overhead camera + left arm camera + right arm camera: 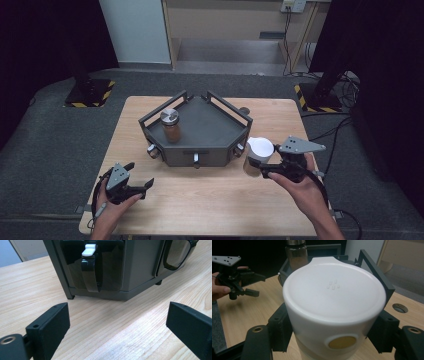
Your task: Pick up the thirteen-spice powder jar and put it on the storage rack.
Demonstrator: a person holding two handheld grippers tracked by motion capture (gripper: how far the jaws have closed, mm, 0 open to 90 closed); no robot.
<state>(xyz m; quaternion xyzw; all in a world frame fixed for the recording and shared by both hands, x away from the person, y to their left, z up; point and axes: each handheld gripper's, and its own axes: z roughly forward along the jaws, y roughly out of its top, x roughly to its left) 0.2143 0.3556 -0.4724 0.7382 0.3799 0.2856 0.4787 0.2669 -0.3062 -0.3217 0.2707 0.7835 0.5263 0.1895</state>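
My right gripper (pixel 257 167) is shut on a jar with a white lid (pixel 261 148), held just off the right front corner of a dark grey rack (pixel 210 130). In the right gripper view the jar (pixel 334 292) sits upright between both pads of my right gripper (pixel 333 338). A brown spice jar with a metal cap (pixel 171 127) stands in the rack's left part. My left gripper (pixel 141 174) stays open near the table's front left, with nothing between its jaws. The left gripper view has my left gripper (pixel 120 325) facing the rack's front wall (pixel 140 265).
The wooden table (pixel 200 200) carries the rack in its far half. A round hole (pixel 244 110) lies in the tabletop behind the rack. Two black stand bases with striped tape (pixel 90 92) sit on the floor beyond. Cables (pixel 330 132) run along the floor at right.
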